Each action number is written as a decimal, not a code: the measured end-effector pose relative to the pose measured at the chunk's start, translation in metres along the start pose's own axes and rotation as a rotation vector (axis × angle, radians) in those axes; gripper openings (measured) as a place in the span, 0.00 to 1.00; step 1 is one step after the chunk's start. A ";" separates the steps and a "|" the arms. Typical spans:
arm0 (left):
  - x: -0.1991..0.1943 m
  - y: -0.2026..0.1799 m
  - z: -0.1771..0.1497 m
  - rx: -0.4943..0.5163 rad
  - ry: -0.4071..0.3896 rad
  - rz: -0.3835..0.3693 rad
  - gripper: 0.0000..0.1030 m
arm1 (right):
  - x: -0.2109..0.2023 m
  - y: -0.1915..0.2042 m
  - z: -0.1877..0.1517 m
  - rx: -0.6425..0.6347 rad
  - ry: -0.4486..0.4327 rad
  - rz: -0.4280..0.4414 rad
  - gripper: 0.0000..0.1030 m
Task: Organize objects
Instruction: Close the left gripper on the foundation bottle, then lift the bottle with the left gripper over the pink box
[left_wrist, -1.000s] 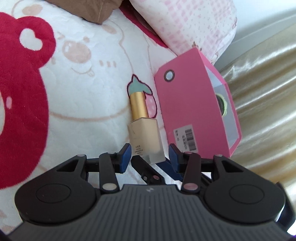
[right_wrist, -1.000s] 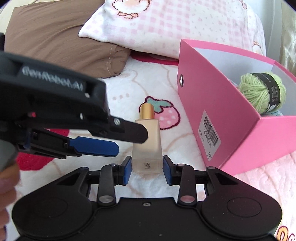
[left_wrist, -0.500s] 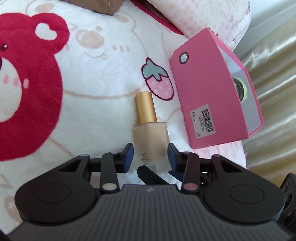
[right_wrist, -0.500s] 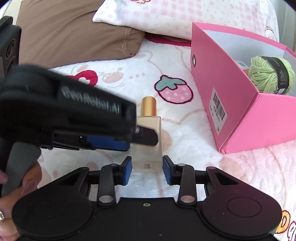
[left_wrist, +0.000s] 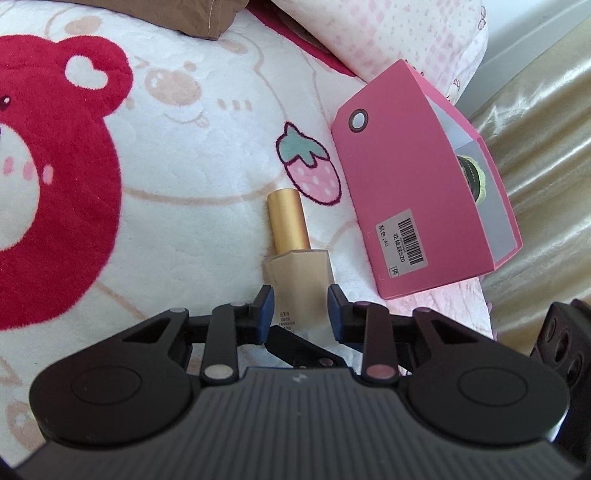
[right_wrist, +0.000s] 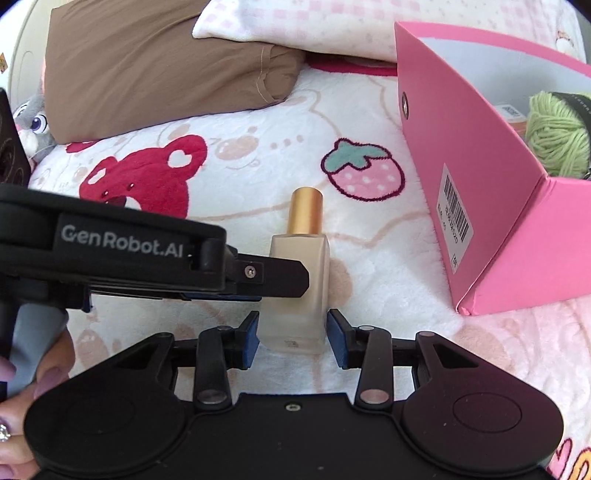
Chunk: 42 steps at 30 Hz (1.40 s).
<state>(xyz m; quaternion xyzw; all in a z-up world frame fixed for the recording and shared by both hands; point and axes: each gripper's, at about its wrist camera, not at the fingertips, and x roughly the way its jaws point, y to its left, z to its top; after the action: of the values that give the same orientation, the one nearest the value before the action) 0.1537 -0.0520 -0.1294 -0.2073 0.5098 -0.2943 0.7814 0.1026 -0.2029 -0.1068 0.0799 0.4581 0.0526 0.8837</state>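
Right tool (right_wrist: 291, 334) loosened | bottle (left_wrist: 297, 273): frosted beige, gold cap

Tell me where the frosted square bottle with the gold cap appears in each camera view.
Left wrist: frosted square bottle with the gold cap sits low centre, between the left gripper pads.
Right wrist: the bottle is centre, between the opening right gripper pads.
Shared landmark: the pink strawberry print, just beyond the cap.

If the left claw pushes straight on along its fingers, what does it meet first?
The bottle, already between the left claw pads. Beyond its gold cap lies only blanket; the pink box sits off to the right.
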 end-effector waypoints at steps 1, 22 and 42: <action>0.000 0.000 0.000 0.001 -0.001 0.000 0.29 | 0.000 0.000 0.000 -0.001 0.006 0.003 0.43; 0.012 -0.003 -0.009 -0.021 0.052 0.015 0.41 | -0.001 -0.020 -0.001 0.255 0.079 0.099 0.40; -0.009 -0.017 -0.015 0.032 -0.025 0.069 0.40 | -0.010 0.002 -0.001 0.121 0.010 0.047 0.40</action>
<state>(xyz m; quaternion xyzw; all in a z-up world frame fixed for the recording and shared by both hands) 0.1333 -0.0596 -0.1186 -0.1808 0.5020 -0.2725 0.8007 0.0963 -0.2020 -0.0988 0.1437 0.4629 0.0458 0.8735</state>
